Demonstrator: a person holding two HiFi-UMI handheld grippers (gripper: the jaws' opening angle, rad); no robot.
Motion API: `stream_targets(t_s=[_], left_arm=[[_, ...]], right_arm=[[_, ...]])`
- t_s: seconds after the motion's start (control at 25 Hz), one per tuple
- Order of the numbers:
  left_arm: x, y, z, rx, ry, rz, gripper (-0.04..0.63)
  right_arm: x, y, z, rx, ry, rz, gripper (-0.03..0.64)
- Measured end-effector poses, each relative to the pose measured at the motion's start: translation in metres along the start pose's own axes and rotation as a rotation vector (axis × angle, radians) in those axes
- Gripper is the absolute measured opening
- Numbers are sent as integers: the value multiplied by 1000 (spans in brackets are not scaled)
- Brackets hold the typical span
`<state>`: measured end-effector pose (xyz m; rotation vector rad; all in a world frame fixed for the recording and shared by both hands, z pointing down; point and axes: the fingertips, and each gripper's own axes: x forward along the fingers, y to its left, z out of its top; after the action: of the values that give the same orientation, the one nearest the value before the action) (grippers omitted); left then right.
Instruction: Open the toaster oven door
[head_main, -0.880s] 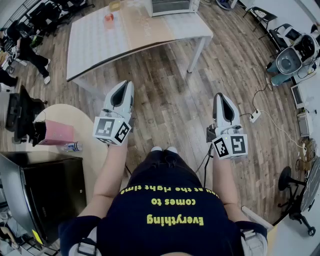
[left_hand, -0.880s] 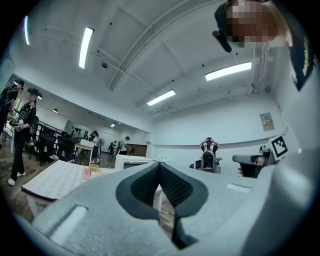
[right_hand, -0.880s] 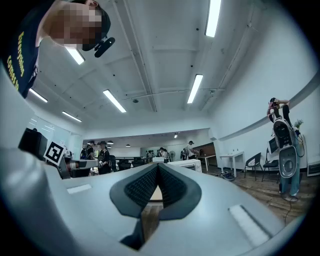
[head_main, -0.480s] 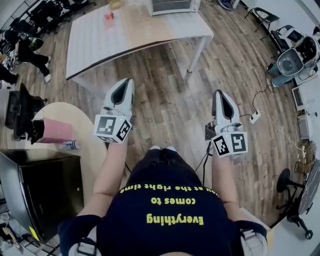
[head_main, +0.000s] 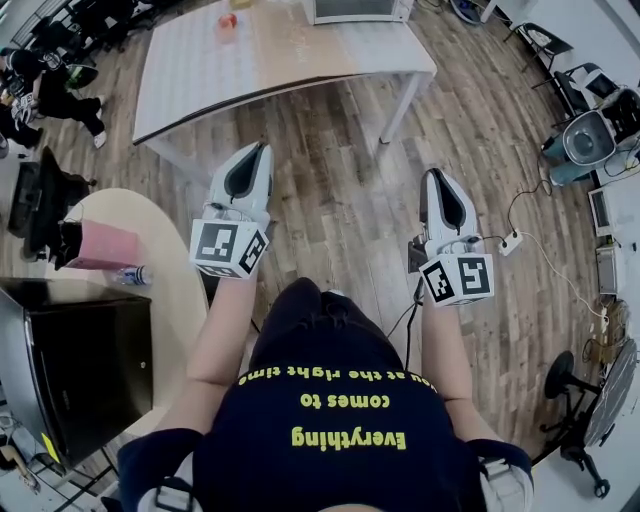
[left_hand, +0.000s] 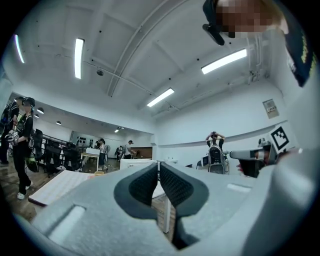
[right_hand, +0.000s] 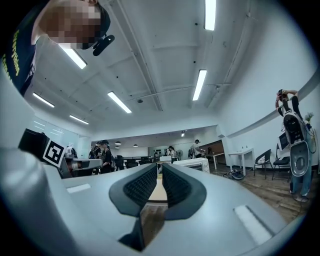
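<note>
Edged slightly up-frame: left gripper (head_main: 262, 150) and right gripper (head_main: 432, 176), both pinched shut, empty. Toaster oven (head_main: 356, 9) on table (head_main: 200, 85), top edge centre, well apart. Approach step; next, closing in on door handle.

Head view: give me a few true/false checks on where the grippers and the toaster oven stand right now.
1. The left gripper and the right gripper both have their jaws shut on nothing. True.
2. The toaster oven stands on the white table. True.
3. The right gripper touches the toaster oven. False: it hangs over the wood floor, well short of the table.
4. The left gripper holds the pink box. False: the box sits untouched on the round table.
</note>
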<state>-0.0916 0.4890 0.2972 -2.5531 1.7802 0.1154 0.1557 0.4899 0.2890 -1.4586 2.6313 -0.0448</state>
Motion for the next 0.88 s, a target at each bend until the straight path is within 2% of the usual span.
stream_targets(t_s=[0.12, 0.36, 0.56, 0.88], left_arm=[[3, -2, -2, 5, 8, 9, 62], [28, 4, -7, 18, 32, 9, 169], [65, 28, -16, -11, 18, -20, 209], [150, 95, -28, -9, 30, -47, 249]], right_arm=[[5, -3, -11, 27, 33, 24, 111], [28, -10, -19, 26, 54, 44, 178], [67, -19, -27, 23, 61, 37, 206], [170, -38, -37, 15, 79, 26, 224]])
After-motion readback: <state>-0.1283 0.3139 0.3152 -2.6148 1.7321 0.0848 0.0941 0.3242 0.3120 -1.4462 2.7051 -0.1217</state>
